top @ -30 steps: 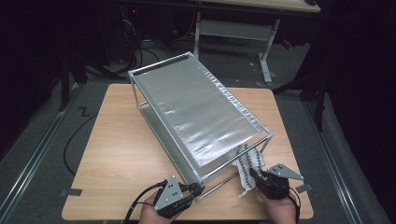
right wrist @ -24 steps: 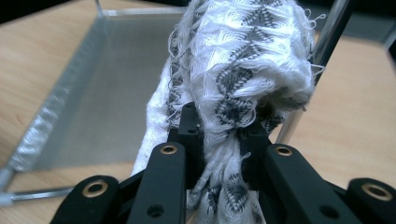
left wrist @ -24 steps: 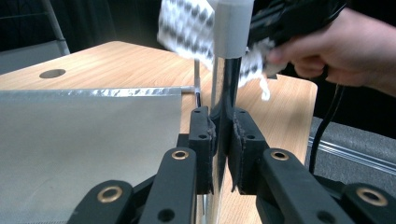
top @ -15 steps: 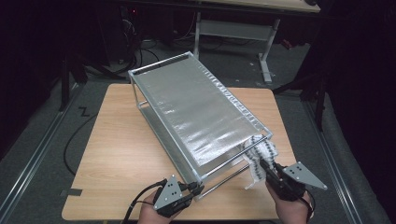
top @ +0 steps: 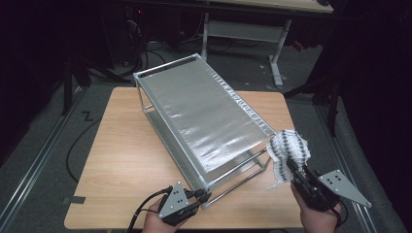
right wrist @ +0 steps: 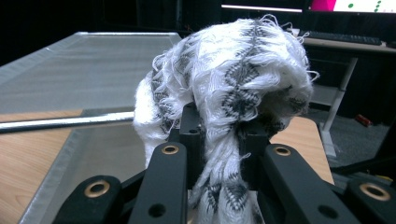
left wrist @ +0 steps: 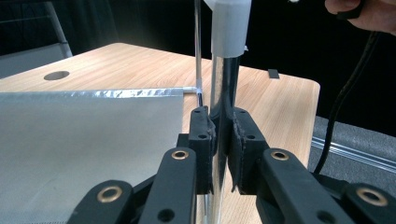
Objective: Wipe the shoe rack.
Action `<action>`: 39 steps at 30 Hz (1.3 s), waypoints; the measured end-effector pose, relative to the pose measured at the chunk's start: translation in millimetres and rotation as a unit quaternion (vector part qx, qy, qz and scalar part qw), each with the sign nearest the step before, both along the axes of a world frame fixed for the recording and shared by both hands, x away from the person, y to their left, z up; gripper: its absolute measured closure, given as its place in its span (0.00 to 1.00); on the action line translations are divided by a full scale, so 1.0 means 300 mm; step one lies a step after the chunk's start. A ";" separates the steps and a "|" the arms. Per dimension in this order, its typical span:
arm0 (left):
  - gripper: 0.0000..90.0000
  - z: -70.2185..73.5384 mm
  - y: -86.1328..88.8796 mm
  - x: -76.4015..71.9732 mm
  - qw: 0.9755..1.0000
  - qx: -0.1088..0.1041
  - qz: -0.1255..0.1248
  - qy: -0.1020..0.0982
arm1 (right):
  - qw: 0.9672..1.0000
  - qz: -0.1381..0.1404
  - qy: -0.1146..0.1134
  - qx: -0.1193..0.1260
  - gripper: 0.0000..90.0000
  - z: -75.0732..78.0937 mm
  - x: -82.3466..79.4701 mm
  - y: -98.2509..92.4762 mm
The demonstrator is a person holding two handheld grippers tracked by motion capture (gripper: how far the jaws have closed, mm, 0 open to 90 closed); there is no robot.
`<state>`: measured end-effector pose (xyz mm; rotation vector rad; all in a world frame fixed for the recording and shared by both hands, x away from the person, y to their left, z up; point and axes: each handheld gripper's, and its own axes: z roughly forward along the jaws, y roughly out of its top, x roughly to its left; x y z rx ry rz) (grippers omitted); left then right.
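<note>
1 rack (top: pixel 204 116); 1 cloth (top: pixel 287 150); 2 tongs (top: pixel 197 196) (top: pixel 295 170); 1 table (top: pixel 121 160).

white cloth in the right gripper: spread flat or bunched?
Bunched. The white cloth is pinched between the right gripper jaws and flops over them in a crumpled wad, one end dangling off the table beside the rack.

A two-tier metal rack (top: pixel 204 116) stands on the tabletop (top: pixel 116 160), running diagonally from the far left toward the near right. At its near corner post (left wrist: pixel 223 93), by the tabletop's near edge, the left tool (top: pixel 197 196) is clamped on the post. To the right, past the rack's near right end, the right tool (top: pixel 294 170) holds a knitted cloth (top: pixel 287 150) above the tabletop, near the rack. Behind the tabletop stands another desk (top: pixel 243 29).
</note>
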<state>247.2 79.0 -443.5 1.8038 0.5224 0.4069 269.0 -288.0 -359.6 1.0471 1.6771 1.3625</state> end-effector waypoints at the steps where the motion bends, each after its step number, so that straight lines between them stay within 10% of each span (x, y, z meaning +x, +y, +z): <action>1: 0.90 -0.001 0.004 0.002 1.000 0.000 0.001 -0.001 | 1.000 0.000 -0.002 -0.003 0.86 0.003 0.000 0.004; 20: 0.89 -0.005 0.007 0.008 1.000 -0.006 0.006 0.007 | 1.000 0.021 0.000 0.004 0.86 0.009 0.078 0.079; 30: 0.71 -0.058 0.000 -0.007 0.999 0.022 0.012 0.019 | 1.000 0.010 0.014 0.006 0.86 -0.013 0.096 0.052; 39: 0.89 -0.107 -0.019 0.005 0.998 0.047 0.021 0.026 | 0.999 0.003 0.035 -0.003 0.86 -0.047 0.119 0.045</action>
